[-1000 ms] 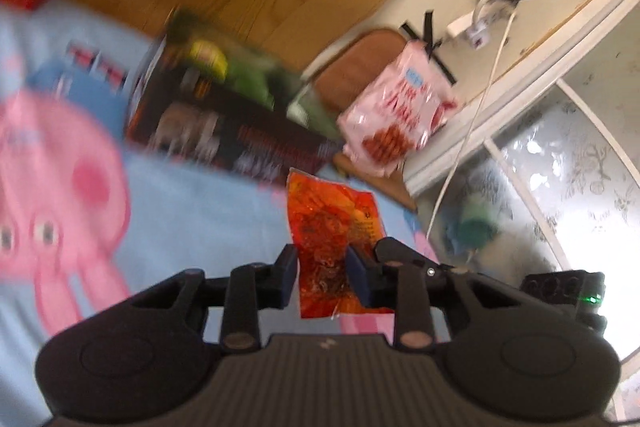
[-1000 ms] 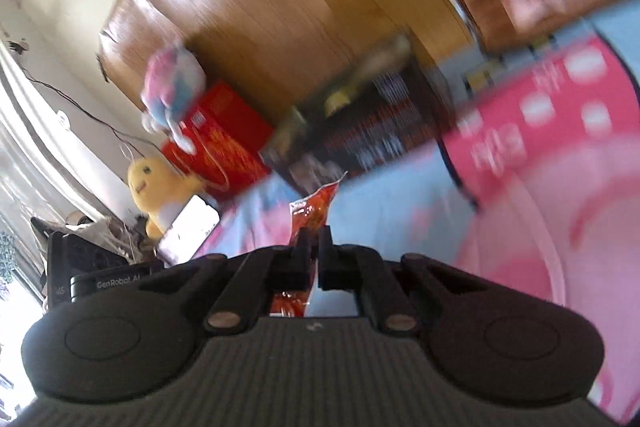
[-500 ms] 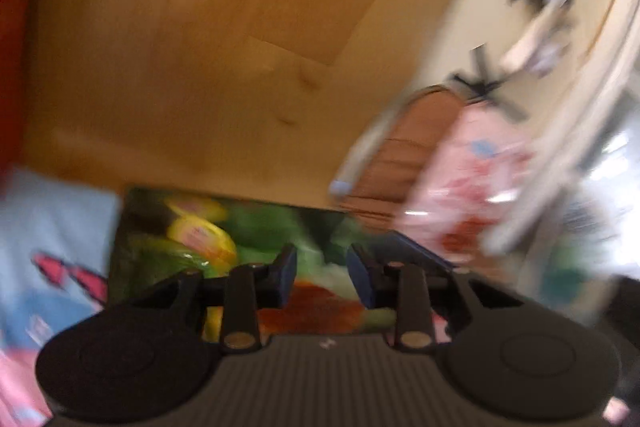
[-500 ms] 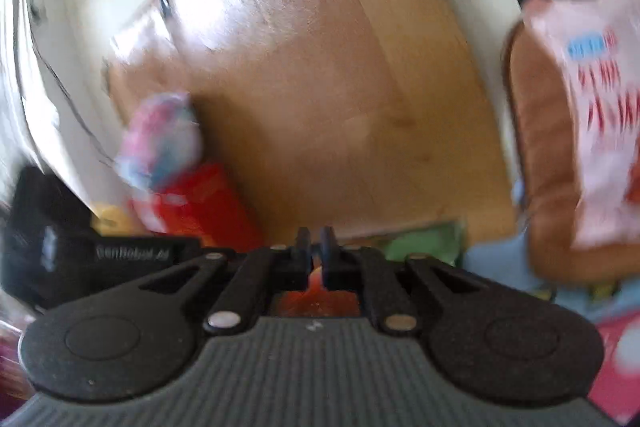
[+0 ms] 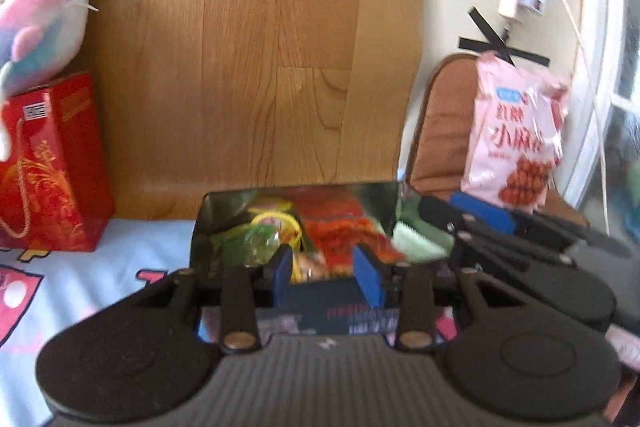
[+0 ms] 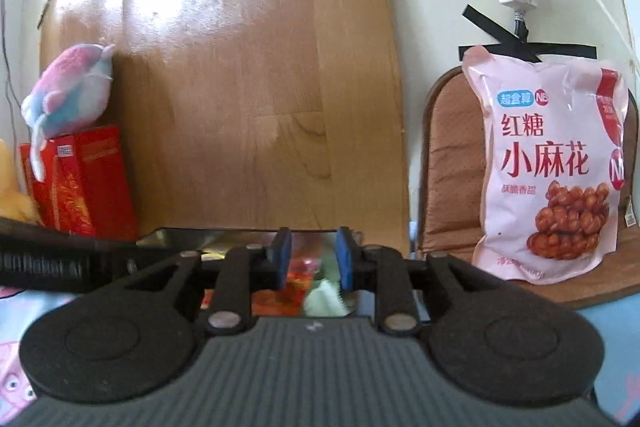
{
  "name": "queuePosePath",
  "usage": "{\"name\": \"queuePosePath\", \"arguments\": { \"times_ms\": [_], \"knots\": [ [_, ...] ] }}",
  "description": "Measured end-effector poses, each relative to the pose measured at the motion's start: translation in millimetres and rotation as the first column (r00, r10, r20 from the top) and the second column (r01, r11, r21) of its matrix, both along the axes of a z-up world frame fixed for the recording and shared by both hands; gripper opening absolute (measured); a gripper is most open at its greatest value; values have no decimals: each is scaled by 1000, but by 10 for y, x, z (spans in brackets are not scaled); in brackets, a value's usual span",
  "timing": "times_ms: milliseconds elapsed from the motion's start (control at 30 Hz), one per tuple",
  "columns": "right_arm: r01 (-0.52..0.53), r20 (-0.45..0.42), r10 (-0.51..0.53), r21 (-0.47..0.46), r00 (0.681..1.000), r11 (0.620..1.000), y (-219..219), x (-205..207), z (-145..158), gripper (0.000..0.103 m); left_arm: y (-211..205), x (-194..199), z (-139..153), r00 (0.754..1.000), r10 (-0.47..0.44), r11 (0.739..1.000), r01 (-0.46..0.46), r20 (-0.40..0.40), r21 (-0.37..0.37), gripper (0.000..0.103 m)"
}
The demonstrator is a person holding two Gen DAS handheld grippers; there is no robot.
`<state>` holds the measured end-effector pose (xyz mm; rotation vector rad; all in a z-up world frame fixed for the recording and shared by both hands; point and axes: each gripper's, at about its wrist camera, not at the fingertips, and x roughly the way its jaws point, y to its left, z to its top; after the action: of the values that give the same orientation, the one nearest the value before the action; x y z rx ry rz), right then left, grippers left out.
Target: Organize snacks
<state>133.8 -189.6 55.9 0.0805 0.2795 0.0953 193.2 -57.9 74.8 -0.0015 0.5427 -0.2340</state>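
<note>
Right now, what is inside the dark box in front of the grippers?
The dark box holds snack packets: an orange-red one, a green and yellow one and a pale green one. Anything beneath them is covered.

The bed (image 5: 132, 251) is covered by a light blue sheet printed with pink cartoon shapes. On it stands an open box (image 5: 298, 223) with a shiny lining, holding mixed snack packets. A red gift bag (image 5: 56, 163) stands upright to the box's left. To the right a brown cushion (image 6: 452, 163) seems to rest on the sheet's edge, carrying 1 pink snack bag (image 6: 552, 167) propped upright.
</note>
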Motion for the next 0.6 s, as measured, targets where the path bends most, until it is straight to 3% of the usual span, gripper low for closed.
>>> {"name": "queuePosePath", "arguments": {
  "times_ms": [267, 433, 600],
  "knots": [
    [11, -62, -9, 27, 998, 1000, 89, -472, -24, 32, -32, -490, -140, 1000, 8, 999, -9, 11, 43, 43],
    [29, -97, -25, 34, 995, 999, 91, -800, -98, 41, -31, -699, -285, 1000, 18, 999, -18, -9, 26, 47],
    [56, -127, -50, 46, 991, 997, 104, -979, -222, 41, -28, -833, -457, 999, 35, 999, -34, -21, 34, 52]
  ]
}}
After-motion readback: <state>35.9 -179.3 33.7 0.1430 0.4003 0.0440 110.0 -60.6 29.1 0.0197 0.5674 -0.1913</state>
